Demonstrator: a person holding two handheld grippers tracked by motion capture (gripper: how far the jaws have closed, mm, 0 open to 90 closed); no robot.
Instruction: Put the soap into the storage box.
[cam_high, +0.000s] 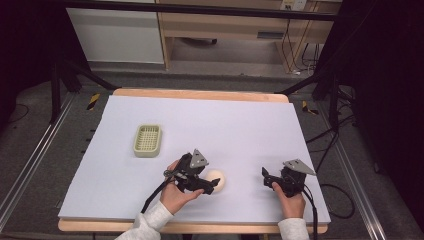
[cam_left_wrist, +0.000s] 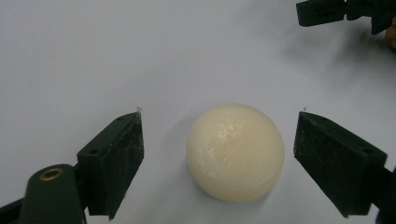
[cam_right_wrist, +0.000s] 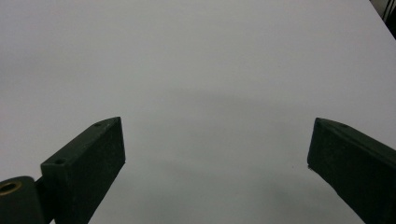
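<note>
Left gripper view: my left gripper (cam_left_wrist: 219, 154) released, straddling soap (cam_left_wrist: 236, 151); off-center squeeze could squirt it. Right gripper (cam_right_wrist: 217, 163) released, idle.

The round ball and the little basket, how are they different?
The ball is round, smooth and solid; the basket is a rounded rectangle with a grid of holes. The ball sits between the left gripper's open jaws; the basket lies alone, farther back. Both rest on the table.
</note>
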